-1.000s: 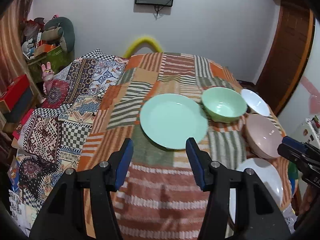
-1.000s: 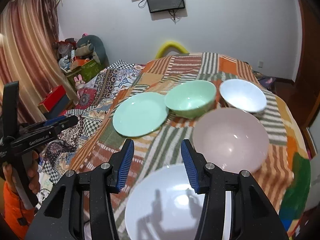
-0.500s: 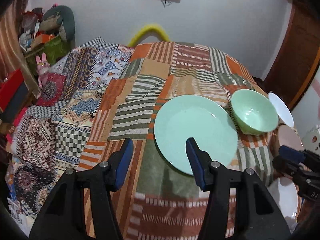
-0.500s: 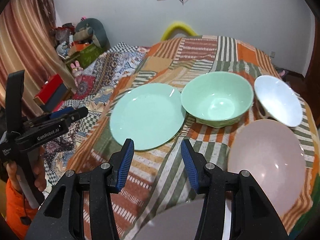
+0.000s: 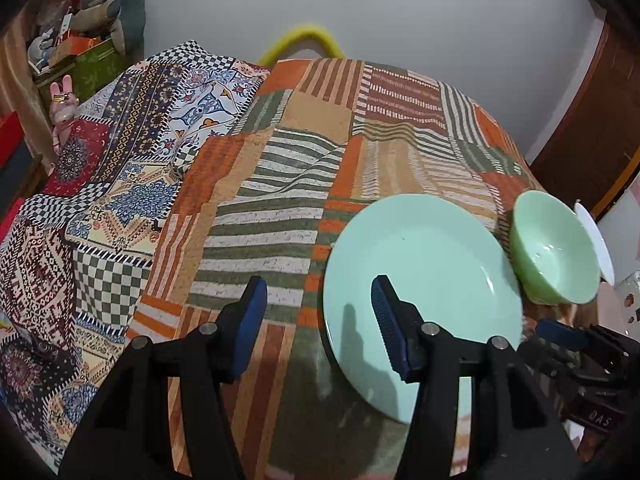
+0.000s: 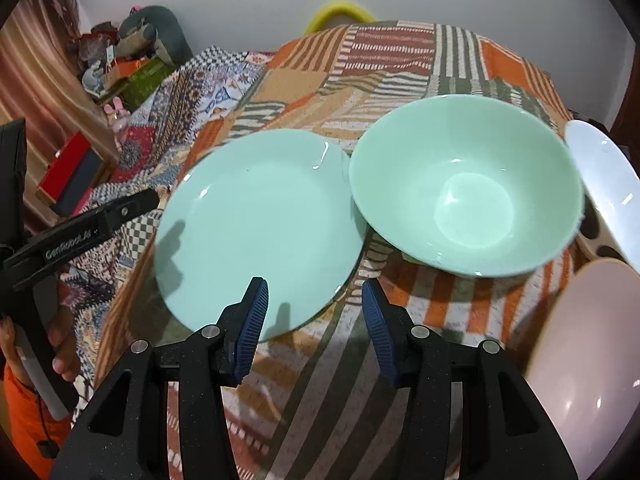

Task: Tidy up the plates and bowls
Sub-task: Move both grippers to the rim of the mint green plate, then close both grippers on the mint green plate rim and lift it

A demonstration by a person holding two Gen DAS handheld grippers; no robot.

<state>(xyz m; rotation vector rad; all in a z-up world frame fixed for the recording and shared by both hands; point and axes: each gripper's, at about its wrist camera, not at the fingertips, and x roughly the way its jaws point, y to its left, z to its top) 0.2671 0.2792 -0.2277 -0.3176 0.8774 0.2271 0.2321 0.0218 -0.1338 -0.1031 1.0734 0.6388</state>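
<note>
A mint green plate (image 5: pixel 424 276) (image 6: pixel 260 224) lies on the patchwork tablecloth. A mint green bowl (image 5: pixel 554 248) (image 6: pixel 468 184) stands just right of it. A white bowl (image 6: pixel 604 184) (image 5: pixel 596 240) and a pink bowl (image 6: pixel 588 352) stand further right. My left gripper (image 5: pixel 318 320) is open and empty over the plate's left edge, its right finger above the plate. My right gripper (image 6: pixel 314 320) is open and empty, just above the plate's near right edge.
The striped patchwork tablecloth (image 5: pixel 288 184) covers the table. A second patterned cloth (image 5: pixel 120 184) hangs to the left. Boxes and soft toys (image 5: pixel 80 32) sit at the far left by the wall. A yellow chair back (image 5: pixel 300 40) shows behind the table.
Both grippers have moved forward and lower toward the green plate. The left one shifted left of the plate. The white plate near the front has left the right wrist view.
</note>
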